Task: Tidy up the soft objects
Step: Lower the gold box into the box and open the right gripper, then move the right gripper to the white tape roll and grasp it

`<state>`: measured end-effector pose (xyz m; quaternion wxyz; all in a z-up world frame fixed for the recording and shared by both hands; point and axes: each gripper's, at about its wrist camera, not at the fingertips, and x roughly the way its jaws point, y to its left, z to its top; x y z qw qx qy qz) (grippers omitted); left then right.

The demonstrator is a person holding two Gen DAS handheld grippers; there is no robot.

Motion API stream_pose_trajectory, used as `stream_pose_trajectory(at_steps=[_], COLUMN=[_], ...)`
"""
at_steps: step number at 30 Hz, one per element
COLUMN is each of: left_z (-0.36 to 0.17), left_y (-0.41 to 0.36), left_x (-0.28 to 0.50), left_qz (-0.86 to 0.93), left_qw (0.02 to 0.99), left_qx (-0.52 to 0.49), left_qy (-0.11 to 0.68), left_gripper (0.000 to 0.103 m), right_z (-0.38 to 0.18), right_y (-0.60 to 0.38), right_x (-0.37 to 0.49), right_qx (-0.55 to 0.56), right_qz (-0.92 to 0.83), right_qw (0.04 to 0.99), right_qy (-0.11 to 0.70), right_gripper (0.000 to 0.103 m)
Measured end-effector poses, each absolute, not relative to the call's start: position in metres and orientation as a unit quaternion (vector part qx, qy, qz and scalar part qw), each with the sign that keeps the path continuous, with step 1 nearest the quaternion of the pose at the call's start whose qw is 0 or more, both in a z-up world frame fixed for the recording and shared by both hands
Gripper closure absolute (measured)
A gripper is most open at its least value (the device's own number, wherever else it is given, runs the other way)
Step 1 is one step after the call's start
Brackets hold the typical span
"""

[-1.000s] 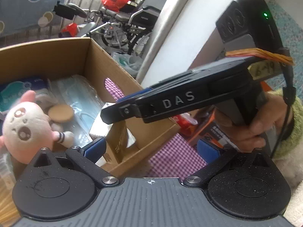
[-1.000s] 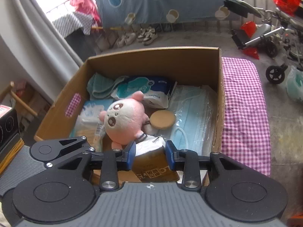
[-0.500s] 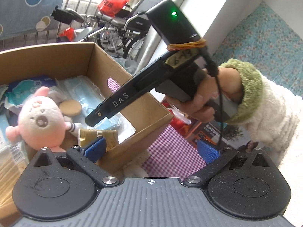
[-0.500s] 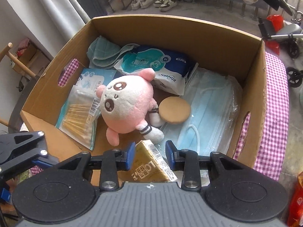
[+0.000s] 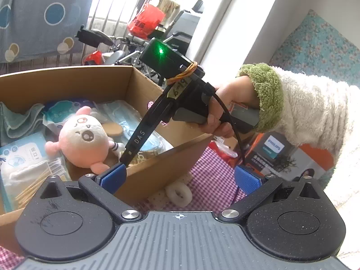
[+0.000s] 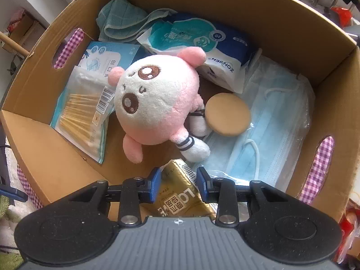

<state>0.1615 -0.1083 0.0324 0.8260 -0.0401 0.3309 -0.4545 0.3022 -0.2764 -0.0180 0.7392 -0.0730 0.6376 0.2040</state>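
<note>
My right gripper [image 6: 178, 181] is shut on a gold tissue pack [image 6: 180, 194] and holds it low inside the cardboard box [image 6: 265, 11], near its front wall. A pink plush toy [image 6: 155, 103] lies in the box middle, just beyond the pack. In the left wrist view the right gripper reaches down into the box [image 5: 67, 83], beside the plush [image 5: 83, 139]. My left gripper [image 5: 178, 177] is open and empty, outside the box's near corner, above the checked cloth [image 5: 211, 175].
The box also holds a teal towel [image 6: 121, 20], a wet-wipes pack [image 6: 202, 42], a cotton-swab bag [image 6: 83, 112], a round tan puff [image 6: 227, 113] and blue face masks [image 6: 276, 121]. A white ring-shaped object [image 5: 178, 194] lies on the cloth by the box. A Philips box [image 5: 281, 155] stands at right.
My right gripper has moved forward and down into the box with the gold pack. The left gripper has drawn back and risen a little, still open.
</note>
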Motion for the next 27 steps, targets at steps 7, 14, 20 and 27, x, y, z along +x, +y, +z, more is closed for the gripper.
stream_pose_trajectory(at_steps=[7,14,20,27], left_z=[0.031,0.029,0.028,0.024], left_y=[-0.094,-0.075,-0.057,-0.049], left_x=[0.152,0.142,0.135,0.129], left_qz=[-0.429,-0.388,-0.369,-0.36], left_qw=[0.841,0.859,0.865,0.865], left_qx=[-0.031,-0.025,-0.039,-0.047], left_qy=[0.327,0.333,0.339,0.346], left_gripper=[0.0,0.0,0.0,0.0], right_z=[-0.005,0.035,0.075,0.071], right_y=[-0.276,-0.293,-0.309,-0.337], right_x=[0.3,0.278,0.212,0.14], right_qx=[-0.079,-0.009,0.068,0.161], right_qz=[0.183,0.172,0.181,0.132], right_qw=[0.763,0.813,0.859,0.877], right_qy=[0.615,0.557,0.474,0.434], right_gripper=[0.065,0.06,0.06,0.06])
